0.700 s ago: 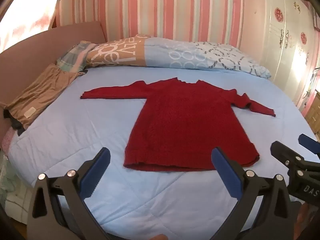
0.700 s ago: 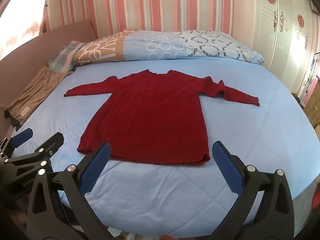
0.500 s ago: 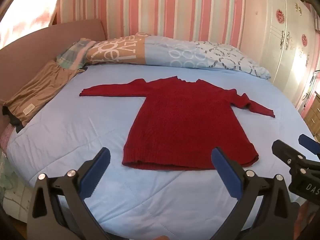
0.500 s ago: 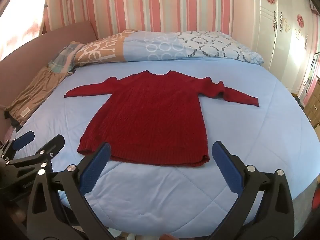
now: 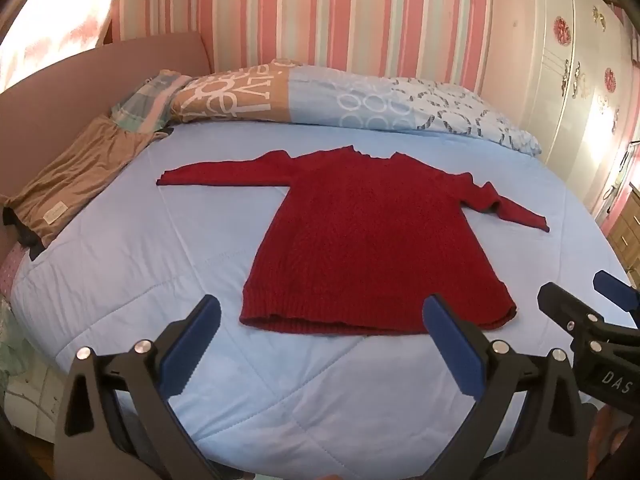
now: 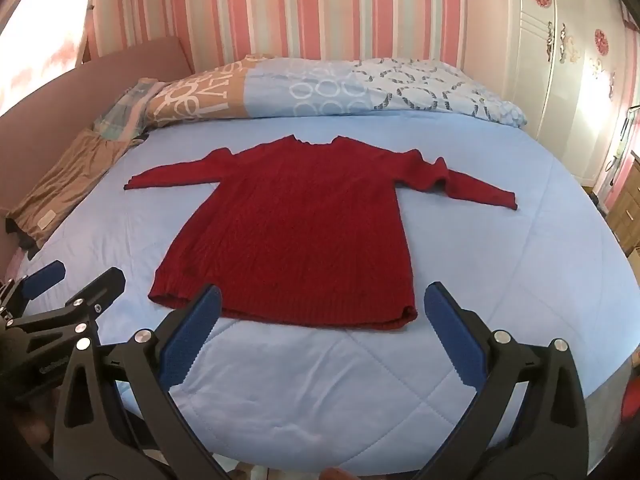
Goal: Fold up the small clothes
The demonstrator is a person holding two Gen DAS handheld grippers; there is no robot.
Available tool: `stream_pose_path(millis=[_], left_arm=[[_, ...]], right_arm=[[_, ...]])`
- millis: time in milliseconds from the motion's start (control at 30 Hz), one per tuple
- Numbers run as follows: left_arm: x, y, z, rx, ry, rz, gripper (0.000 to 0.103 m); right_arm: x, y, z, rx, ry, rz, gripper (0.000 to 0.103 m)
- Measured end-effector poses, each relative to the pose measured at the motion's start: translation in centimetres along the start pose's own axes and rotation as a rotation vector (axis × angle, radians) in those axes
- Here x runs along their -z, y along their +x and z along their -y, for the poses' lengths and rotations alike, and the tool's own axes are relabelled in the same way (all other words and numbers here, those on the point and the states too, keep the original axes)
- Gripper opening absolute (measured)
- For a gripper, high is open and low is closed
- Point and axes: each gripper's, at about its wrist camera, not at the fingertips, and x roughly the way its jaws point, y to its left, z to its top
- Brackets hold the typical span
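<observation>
A red knitted sweater [image 5: 372, 236] [image 6: 296, 232] lies flat on the light blue bedspread [image 5: 152, 248] [image 6: 500, 264], neck toward the pillows, both sleeves stretched out sideways. The right sleeve has a bunched fold near the shoulder. My left gripper [image 5: 322, 344] hovers open over the near edge of the bed, just short of the hem, with nothing between its blue pads. My right gripper [image 6: 322, 336] is open too, its left pad over the hem's edge, nothing held. Each gripper shows at the side of the other's view.
Patterned pillows [image 5: 320, 96] line the head of the bed below a striped wall. Folded tan clothes [image 5: 76, 180] lie along the left edge by a pink headboard. A white wardrobe [image 5: 580, 80] and a wooden drawer unit [image 6: 628, 208] stand to the right.
Both grippers have crept slightly forward and the views have tilted a little, so the sweater sits marginally higher in frame. Nothing was grasped; the sweater has not moved.
</observation>
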Motion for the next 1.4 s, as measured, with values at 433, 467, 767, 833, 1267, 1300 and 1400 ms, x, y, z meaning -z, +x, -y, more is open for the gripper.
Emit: stream_pose_path(millis=[433, 467, 767, 833, 1267, 1300, 1400], left_arm=[[-0.08, 0.19, 0.62, -0.022, -0.005, 0.008, 0.101], [-0.1, 0.18, 0.62, -0.023, -0.006, 0.007, 0.101], [0.03, 0.21, 0.41, -0.016, -0.012, 0.004, 0.101], [0.11, 0.28, 0.21, -0.005, -0.028, 0.001, 0.101], [0.11, 0.42, -0.13, 0.001, -0.028, 0.002, 0.101], [0.14, 0.46, -0.14, 0.001, -0.026, 0.003, 0.101], [0.11, 0.42, -0.17, 0.002, -0.025, 0.001, 0.101]], right_arm=[[0.25, 0.34, -0.03, 0.002, 0.004, 0.002, 0.1], [0.24, 0.38, -0.05, 0.004, 0.002, 0.0, 0.1], [0.4, 0.3, -0.05, 0.002, 0.008, 0.003, 0.1], [0.46, 0.29, -0.11, 0.006, 0.008, 0.005, 0.1], [0.41, 0.37, -0.03, 0.004, 0.002, 0.001, 0.1], [0.45, 0.38, -0.06, 0.004, 0.003, 0.002, 0.1], [0.56, 0.43, -0.11, 0.003, 0.005, 0.002, 0.1]])
